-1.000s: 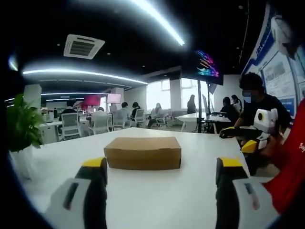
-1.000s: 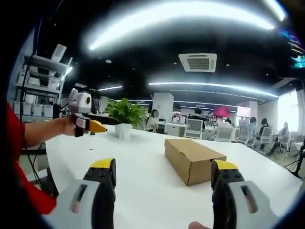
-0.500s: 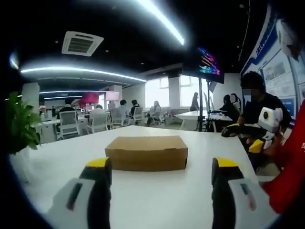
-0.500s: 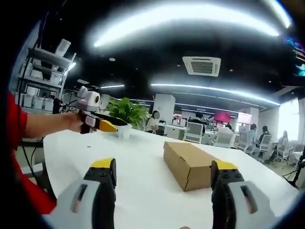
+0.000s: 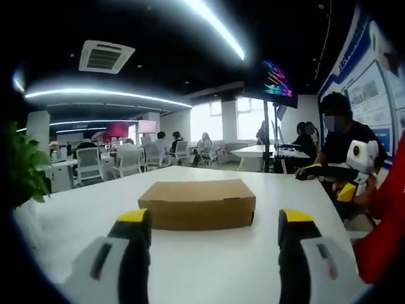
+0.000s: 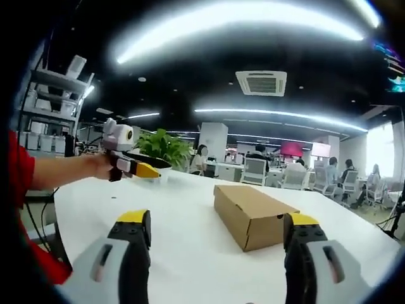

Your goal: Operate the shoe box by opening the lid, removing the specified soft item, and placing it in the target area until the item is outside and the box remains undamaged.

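A brown cardboard shoe box (image 5: 197, 202) lies on the white table (image 5: 209, 266) with its lid down; it also appears in the right gripper view (image 6: 252, 214). My left gripper (image 5: 207, 223) is open, its yellow-tipped jaws standing wide apart on the near side of the box, short of it. In the right gripper view my right gripper (image 6: 217, 226) is open too, with the box ahead between its jaws. The left gripper (image 6: 136, 166) shows at the left there, held by a hand. The right gripper (image 5: 345, 183) appears at the right edge of the left gripper view.
A potted green plant (image 6: 163, 149) stands at the table's far corner. Behind it is an open office with chairs, desks and seated people (image 5: 168, 147). A person in a dark top (image 5: 342, 142) sits at the right. A red sleeve (image 5: 386, 215) is close by.
Both views have drifted slightly. The box sits a little closer and more centred in the left gripper view. Both grippers stay open and the box lid stays down.
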Motion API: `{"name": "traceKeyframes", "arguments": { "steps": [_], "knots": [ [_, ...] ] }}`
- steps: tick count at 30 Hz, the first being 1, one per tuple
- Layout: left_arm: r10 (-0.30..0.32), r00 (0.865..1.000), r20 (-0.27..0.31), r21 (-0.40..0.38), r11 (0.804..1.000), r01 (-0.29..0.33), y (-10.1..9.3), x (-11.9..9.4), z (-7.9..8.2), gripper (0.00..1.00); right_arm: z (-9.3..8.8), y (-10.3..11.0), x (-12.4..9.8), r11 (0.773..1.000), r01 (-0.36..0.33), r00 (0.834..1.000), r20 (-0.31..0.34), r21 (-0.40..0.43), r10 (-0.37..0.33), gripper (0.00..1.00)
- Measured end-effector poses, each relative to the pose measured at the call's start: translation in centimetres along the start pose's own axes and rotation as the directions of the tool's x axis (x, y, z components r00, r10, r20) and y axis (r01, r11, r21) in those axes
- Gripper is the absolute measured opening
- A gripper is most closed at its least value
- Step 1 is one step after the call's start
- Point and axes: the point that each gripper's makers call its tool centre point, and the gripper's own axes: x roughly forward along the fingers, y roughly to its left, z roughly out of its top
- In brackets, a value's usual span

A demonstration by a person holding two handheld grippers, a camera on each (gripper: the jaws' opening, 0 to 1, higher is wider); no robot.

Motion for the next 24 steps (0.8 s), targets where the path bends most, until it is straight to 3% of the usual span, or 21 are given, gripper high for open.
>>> {"name": "traceKeyframes", "arguments": {
  "steps": [7,12,15,21,24],
  "knots": [
    [-0.011,1.0,0.003,-0.001,1.0,0.011,0.7,0.8,0.6,0.85,0.1,-0.3,0.5,1.0,0.015,1.0,-0.009,-0.006,-0.015,0.9],
    [-0.032,0.999,-0.007,0.004,0.999,0.032,0.6,1.2,0.2,0.87,-1.0,-0.8,0.7,0.996,0.048,0.998,-0.046,-0.071,-0.051,0.81],
    [-0.044,0.999,-0.007,-0.005,0.999,0.044,0.3,1.8,-0.1,0.89,-1.7,-0.8,0.8,0.999,0.042,0.997,-0.07,-0.031,-0.044,0.8],
    [-0.065,0.998,-0.012,-0.023,0.998,0.065,-0.1,3.1,-0.4,0.92,-1.5,0.1,1.0,0.998,-0.002,0.999,-0.035,0.068,0.004,0.91],
    [-0.073,0.997,-0.006,-0.021,0.997,0.073,-0.2,3.6,-0.3,0.94,-1.7,-0.2,1.1,0.999,0.013,0.999,-0.049,0.053,-0.01,0.93]
  ]
}}
